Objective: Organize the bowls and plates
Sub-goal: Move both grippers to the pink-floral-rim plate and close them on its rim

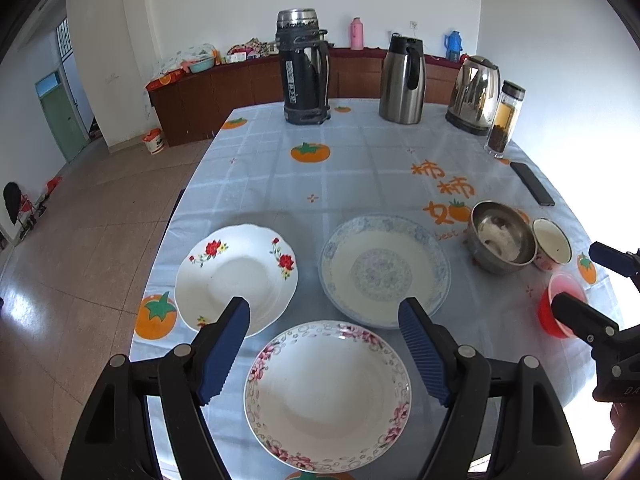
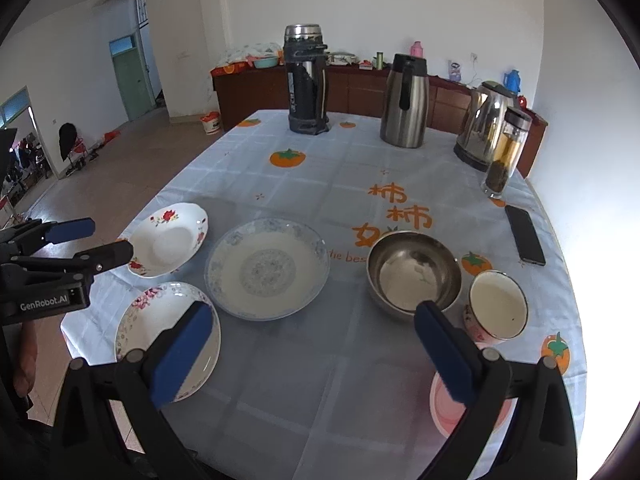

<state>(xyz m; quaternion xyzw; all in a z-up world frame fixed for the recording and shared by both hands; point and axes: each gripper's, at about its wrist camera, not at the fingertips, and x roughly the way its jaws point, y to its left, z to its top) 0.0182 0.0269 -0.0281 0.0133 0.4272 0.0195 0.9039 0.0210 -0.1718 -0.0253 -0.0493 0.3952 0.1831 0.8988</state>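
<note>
Left gripper (image 1: 324, 312): fingers spread wide, holding nothing, above the near edge of the table, over the pink-flowered plate.
Red-flowered plate (image 1: 236, 278): far left on the tablecloth (image 1: 360, 152), empty, just beside the other two plates.
Pink-flowered plate (image 1: 327, 396): nearest the table edge, empty, between the left gripper's fingers as seen from its camera.
Blue-patterned plate (image 1: 385, 270): middle of the table, empty, right of the red-flowered plate.
Steel bowl (image 2: 414, 274): right of the blue-patterned plate, touching or nearly touching the cup.
Cup (image 2: 496, 306): white inside, flowered outside, just right of the steel bowl.
Pink bowl (image 2: 440, 408): near right table edge, partly hidden behind a finger of the right gripper.
Right gripper (image 2: 314, 314): fingers spread apart, empty, over bare tablecloth.
Back of table: black flask (image 1: 302, 68), steel jug (image 1: 402, 80), kettle (image 1: 474, 94), glass bottle (image 1: 505, 118), phone (image 1: 532, 183).
</note>
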